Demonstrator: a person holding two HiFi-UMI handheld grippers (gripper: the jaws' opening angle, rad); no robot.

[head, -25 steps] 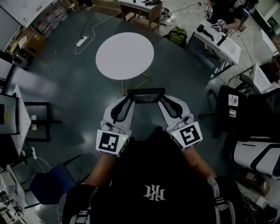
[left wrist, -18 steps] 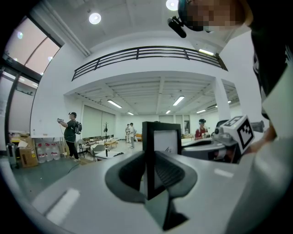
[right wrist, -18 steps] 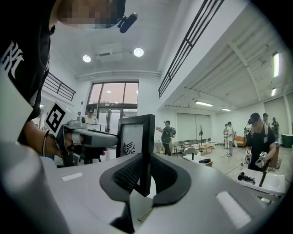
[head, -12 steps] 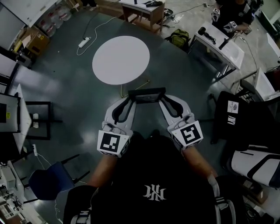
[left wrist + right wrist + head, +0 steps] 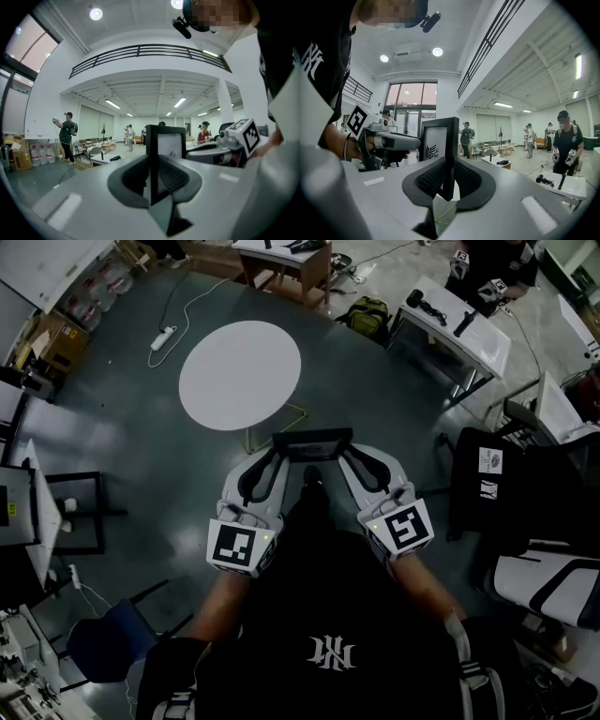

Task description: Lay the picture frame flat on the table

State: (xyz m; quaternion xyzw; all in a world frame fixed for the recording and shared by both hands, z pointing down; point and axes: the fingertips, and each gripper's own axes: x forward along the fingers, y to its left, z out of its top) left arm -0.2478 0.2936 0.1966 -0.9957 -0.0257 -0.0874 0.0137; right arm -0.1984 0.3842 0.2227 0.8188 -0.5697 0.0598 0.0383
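Between the two claws, in front of the person's chest, the picture frame (image 5: 312, 444) hangs in the air over the dark floor (image 5: 141, 465). It isn't resting on anything. From the head view it lies just short of the near rim of the round white surface (image 5: 240, 376), which stands bare a little ahead and to the left.

The left claw (image 5: 279, 452) is clamped on the frame's left side. In the left gripper view, its two ribbed pads (image 5: 172, 177) close narrowly on the black edge of the picture frame (image 5: 165, 140), which stands upright. The right claw (image 5: 220, 150) reaches in from the far side, and its marker cube (image 5: 246, 135) shows beyond.

The right claw (image 5: 345, 454) grips the opposite side in the same way. In the right gripper view, the right claw (image 5: 448, 180) pinches the dark rail of the picture frame (image 5: 437, 138). The white panel in the frame carries a small black emblem low down. The left claw (image 5: 401, 140) holds the other edge, with a hand (image 5: 344, 145) behind it.

Both arms are bent, and the claws angle inward toward each other.
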